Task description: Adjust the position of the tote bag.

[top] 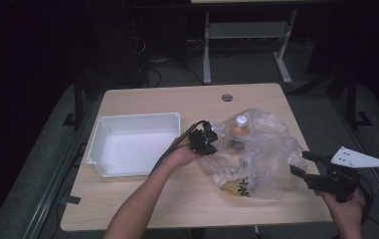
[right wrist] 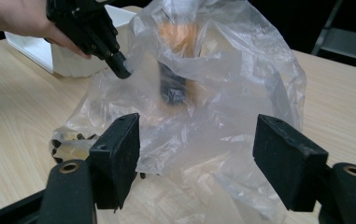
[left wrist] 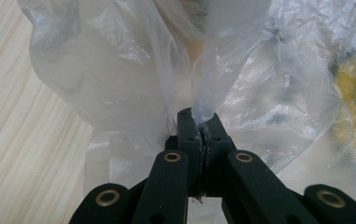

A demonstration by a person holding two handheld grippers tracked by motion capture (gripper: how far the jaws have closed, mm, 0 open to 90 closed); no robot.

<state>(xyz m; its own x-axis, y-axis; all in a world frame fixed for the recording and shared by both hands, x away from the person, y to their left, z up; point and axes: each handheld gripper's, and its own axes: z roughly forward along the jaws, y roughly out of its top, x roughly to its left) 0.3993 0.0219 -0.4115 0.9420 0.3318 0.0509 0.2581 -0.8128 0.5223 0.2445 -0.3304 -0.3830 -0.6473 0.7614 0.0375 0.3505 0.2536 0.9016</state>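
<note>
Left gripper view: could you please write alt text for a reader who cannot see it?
Black left tongs, shut, pinch a gathered fold of a clear plastic bag that spreads above them. Pale wooden table lies at the left; something yellow shows blurrily through the plastic at right.

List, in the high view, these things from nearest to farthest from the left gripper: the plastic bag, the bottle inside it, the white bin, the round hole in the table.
1. Plastic bag: its edge is pinched in the shut left gripper.
2. Bottle: inside the bag, just right of the gripper.
3. White bin: on the left.
4. Round hole: near the table's far edge.
</note>
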